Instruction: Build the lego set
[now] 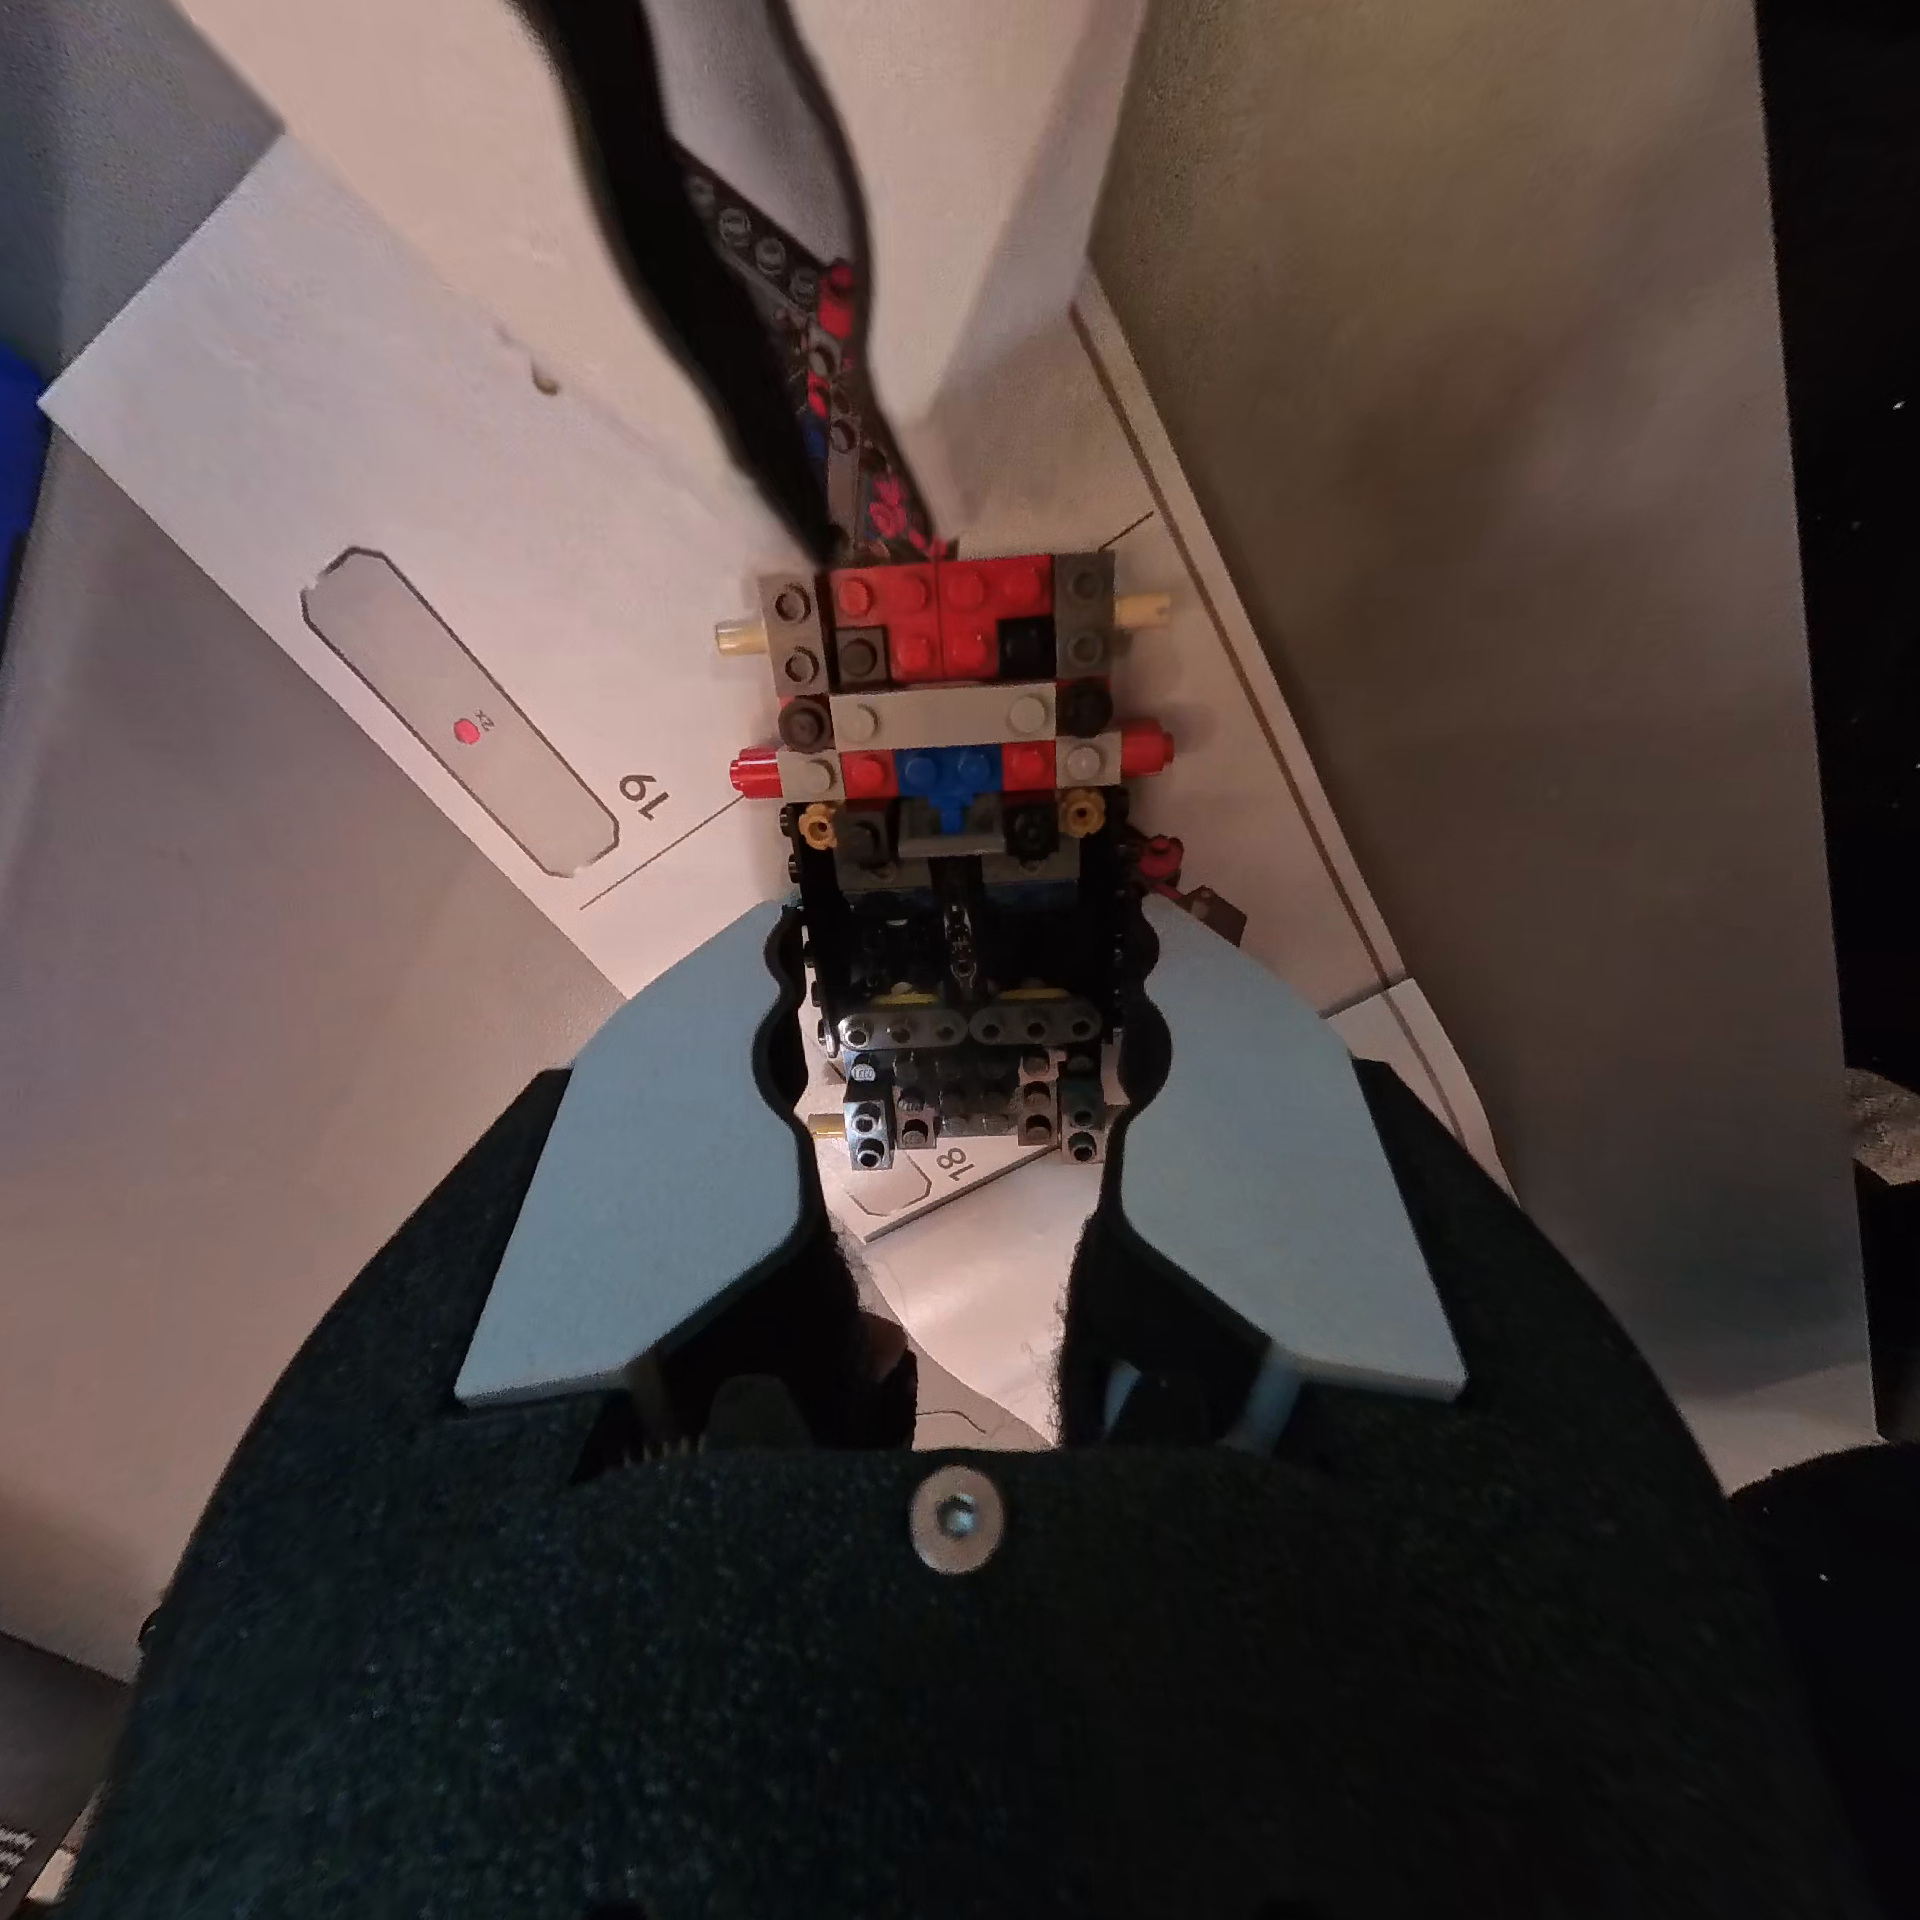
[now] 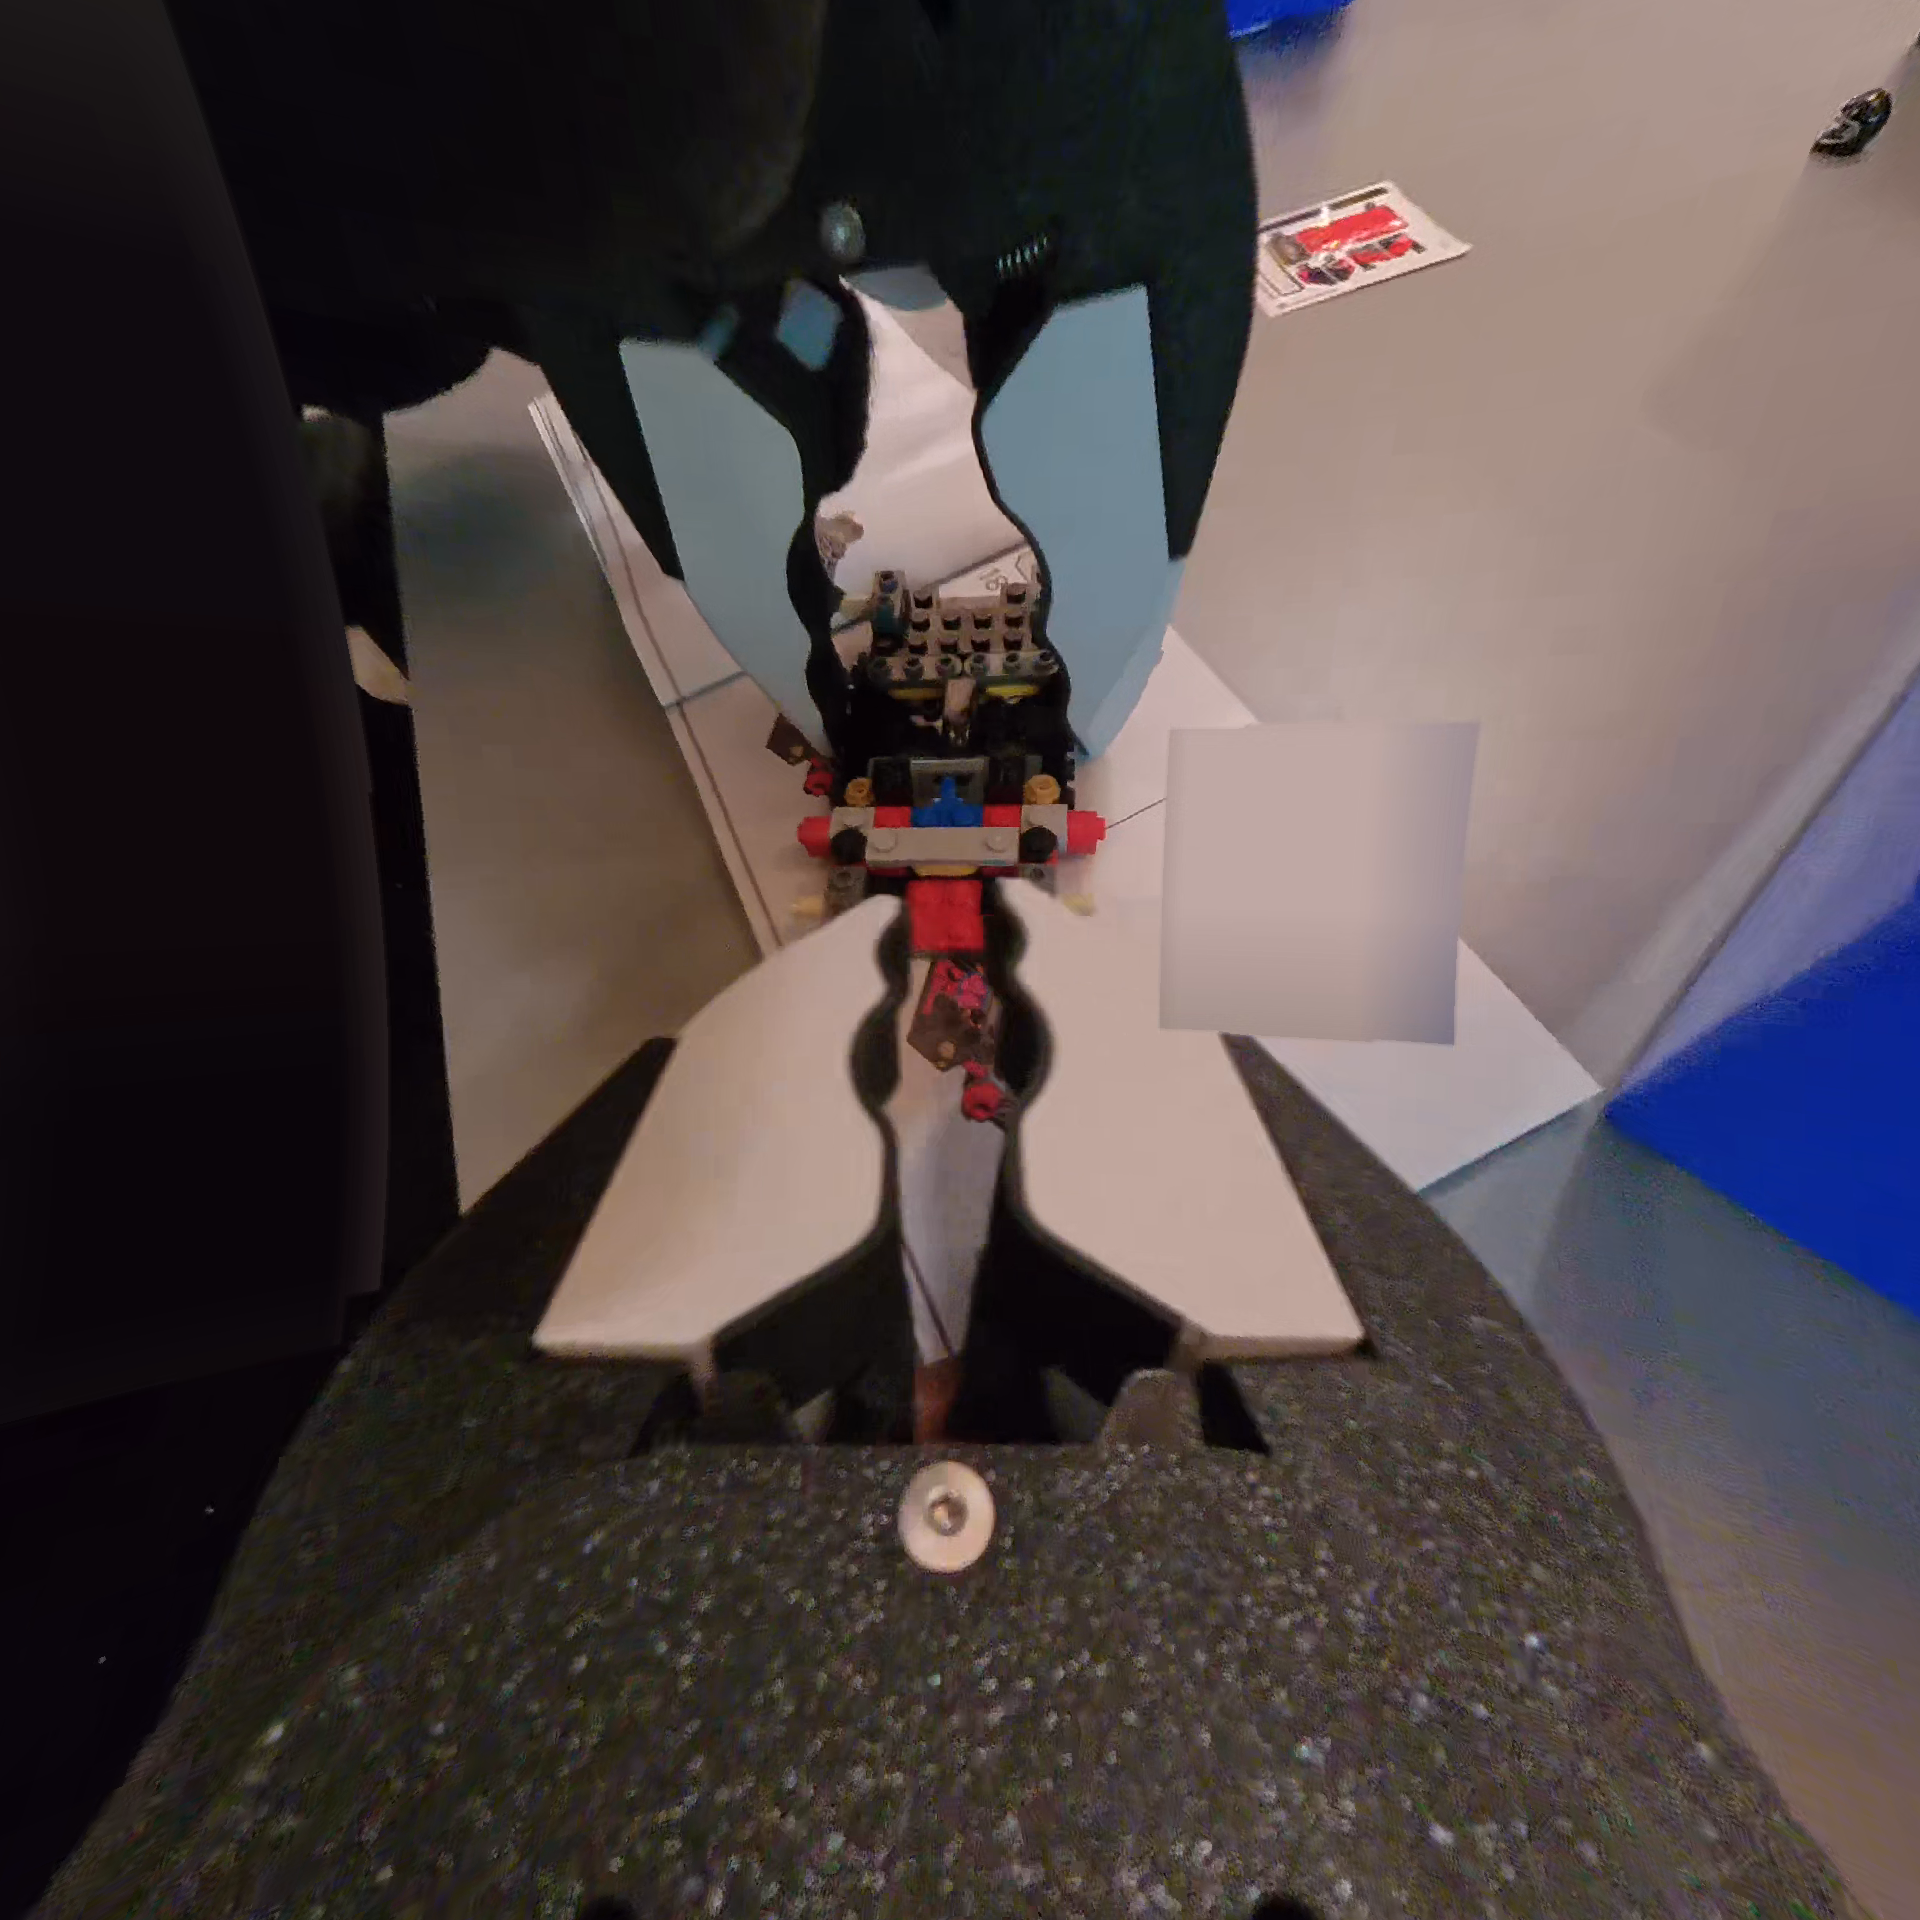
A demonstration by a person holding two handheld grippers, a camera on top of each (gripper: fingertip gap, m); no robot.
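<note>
The lego model (image 1: 945, 707) is a small vehicle frame with a black rear and red, grey and blue bricks in front, over the open instruction booklet (image 1: 416, 499). My left gripper (image 1: 961, 935), with light blue fingers (image 1: 665, 1122), is shut on the model's black rear sides. In the right wrist view the model (image 2: 940, 831) lies between both grippers, with the left gripper (image 2: 951, 717) behind it. My right gripper (image 2: 945, 920), with white fingers (image 2: 769, 1122), is shut on a dark plate piece with red pins (image 2: 951, 1013). Its tip meets the model's red front. That piece (image 1: 790, 301) and the right gripper (image 1: 873, 520) also show in the left wrist view.
The booklet (image 2: 1340, 1101) lies on a grey table (image 2: 1558, 468). A sticker sheet (image 2: 1361, 244) and a small black part (image 2: 1849, 125) lie at the far right. A blue box (image 2: 1787, 1091) stands at the right. Some 7 cm of space lies between my two pairs of fingers.
</note>
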